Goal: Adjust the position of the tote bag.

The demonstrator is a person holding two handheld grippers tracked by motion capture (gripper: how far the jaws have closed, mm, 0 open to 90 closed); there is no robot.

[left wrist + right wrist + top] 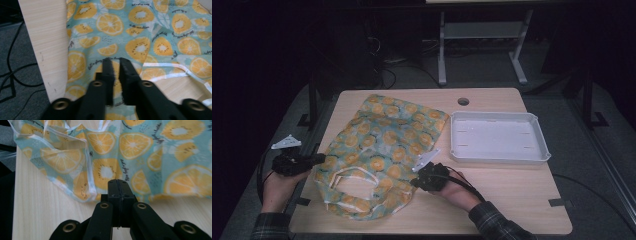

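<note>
A light-blue cloth bag [387, 140] printed with orange slices lies flat on the wooden table [512, 190], its white-edged handle loop [349, 172] toward the near side. My left gripper [321, 159] is at the bag's left edge by the table's side. In the left gripper view its tips [116, 61] are pinched on the cloth [140, 30], with a strip of fabric between the jaws. My right gripper [414, 182] is at the bag's near right edge. There its jaws [117, 182] are pressed together on the hem of the cloth [140, 145].
A white, empty rectangular tray [499, 116] stands on the table to the right of the bag. A round cable hole [463, 101] sits near the far edge. Bare wood lies in front of the tray. The table's left edge [47, 62] drops to a dark floor with cables.
</note>
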